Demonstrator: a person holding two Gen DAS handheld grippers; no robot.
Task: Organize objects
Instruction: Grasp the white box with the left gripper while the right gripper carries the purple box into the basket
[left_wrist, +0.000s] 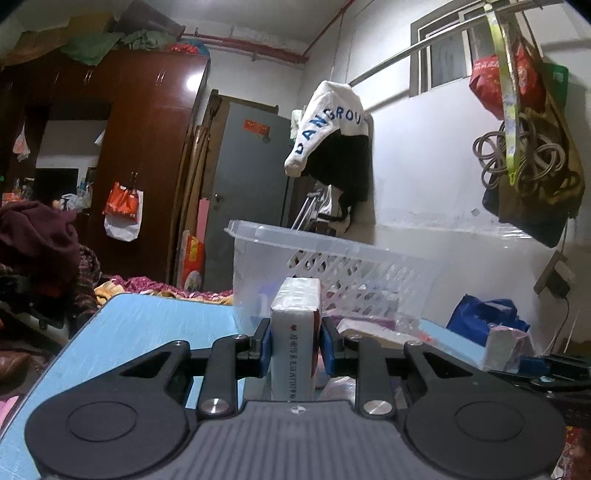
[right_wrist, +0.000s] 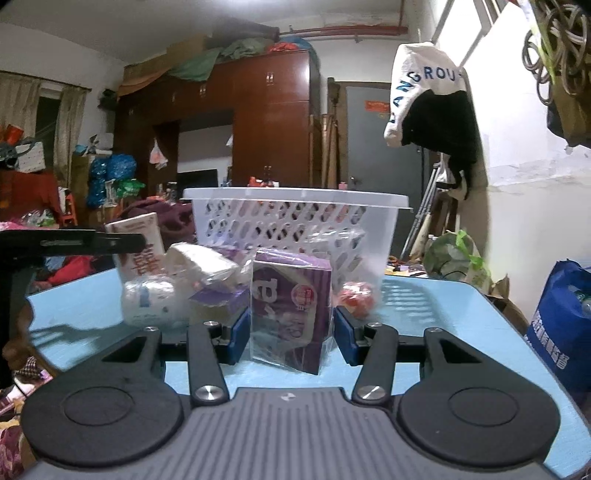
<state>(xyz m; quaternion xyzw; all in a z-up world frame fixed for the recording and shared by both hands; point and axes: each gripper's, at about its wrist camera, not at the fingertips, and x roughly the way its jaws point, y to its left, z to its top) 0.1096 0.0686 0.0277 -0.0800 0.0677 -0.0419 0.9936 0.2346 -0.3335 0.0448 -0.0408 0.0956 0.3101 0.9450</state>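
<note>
The white rectangular tissue pack with red print sits clamped between the fingers of the left gripper, lifted in front of the clear perforated plastic basket; the right gripper straddles the purple cellophane-wrapped box, fingers apart and just beside its sides, not visibly pressing it; the box stands on the light blue bench. Sorting looks barely begun; a white wrapped roll, a small purple packet and a red round item lie loose before the basket; its contents are hard to tell. The bench's right edge has open room; the left gripper crowds the left.
</note>
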